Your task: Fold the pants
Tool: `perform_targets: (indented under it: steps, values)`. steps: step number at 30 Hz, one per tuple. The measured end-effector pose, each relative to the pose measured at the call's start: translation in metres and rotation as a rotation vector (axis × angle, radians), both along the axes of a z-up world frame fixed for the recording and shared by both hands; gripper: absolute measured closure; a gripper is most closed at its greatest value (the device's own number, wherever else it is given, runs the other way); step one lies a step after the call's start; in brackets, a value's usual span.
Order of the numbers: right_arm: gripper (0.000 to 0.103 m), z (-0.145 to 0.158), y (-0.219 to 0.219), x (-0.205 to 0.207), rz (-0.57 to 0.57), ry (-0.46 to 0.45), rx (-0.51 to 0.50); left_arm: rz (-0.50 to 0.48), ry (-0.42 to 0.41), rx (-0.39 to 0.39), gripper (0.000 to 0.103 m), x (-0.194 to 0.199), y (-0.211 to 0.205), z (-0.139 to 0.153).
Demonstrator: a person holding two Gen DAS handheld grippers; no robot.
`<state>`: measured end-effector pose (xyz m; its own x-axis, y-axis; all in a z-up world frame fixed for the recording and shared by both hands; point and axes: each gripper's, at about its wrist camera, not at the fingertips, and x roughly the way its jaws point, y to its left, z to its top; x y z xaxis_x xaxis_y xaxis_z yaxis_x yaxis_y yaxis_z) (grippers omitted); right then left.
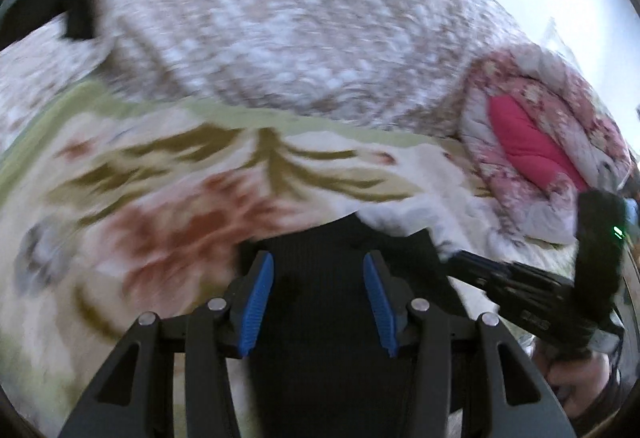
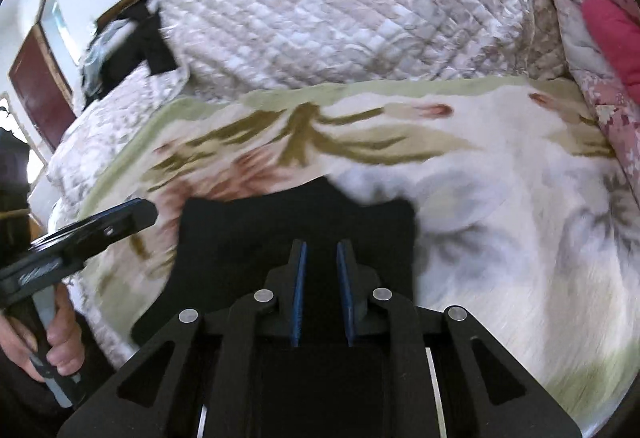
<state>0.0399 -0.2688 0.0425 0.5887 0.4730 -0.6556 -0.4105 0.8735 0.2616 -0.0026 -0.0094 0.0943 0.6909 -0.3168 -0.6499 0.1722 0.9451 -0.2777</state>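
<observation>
The black pants [image 1: 320, 238] lie on a floral blanket [image 1: 160, 197] on the bed, seen under both grippers. In the left wrist view my left gripper [image 1: 319, 262] is open, its blue pads wide apart over the black cloth, holding nothing. The right gripper's body [image 1: 520, 290] shows at the right. In the right wrist view the pants [image 2: 240, 238] spread as a black patch. My right gripper [image 2: 322, 250] has a narrow gap between its blue pads, above the cloth; no fabric shows between them. The left gripper [image 2: 100, 226] enters from the left, held by a hand.
A grey-white quilted cover [image 2: 340, 5] is heaped at the back of the bed. A pink floral duvet [image 1: 540, 125] is bunched at the right. Dark clothing [image 2: 132, 33] lies at the far left by a wooden headboard [image 2: 36, 85].
</observation>
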Motion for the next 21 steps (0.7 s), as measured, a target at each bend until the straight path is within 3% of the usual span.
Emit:
perform_targets:
  steps: [3,7,9,11,14,18,21]
  values:
    - [0.086,-0.011,-0.004,0.027,-0.004,0.039,0.000,-0.018,0.050,0.038,0.053,0.026,-0.016,-0.020]
    - [0.090,-0.037,-0.005,0.053,-0.037,0.101,0.017,0.034,0.100,0.102,0.052,0.036,-0.011,-0.056]
    - [0.096,-0.053,-0.015,0.067,-0.073,0.169,0.084,0.035,0.058,0.059,0.051,0.030,-0.002,-0.062]
    - [0.100,-0.053,-0.020,0.068,-0.086,0.165,0.103,0.041,0.046,0.051,0.051,0.027,-0.002,-0.063]
    - [0.100,-0.051,-0.014,0.060,-0.089,0.119,0.058,0.048,0.025,0.076,0.050,0.026,-0.006,-0.063]
    - [0.100,-0.054,-0.021,0.062,-0.093,0.137,0.115,0.048,0.013,0.050,0.050,0.026,-0.003,-0.065]
    - [0.097,-0.051,-0.017,0.061,-0.087,0.125,0.101,0.047,0.010,0.070,0.050,0.026,-0.004,-0.064]
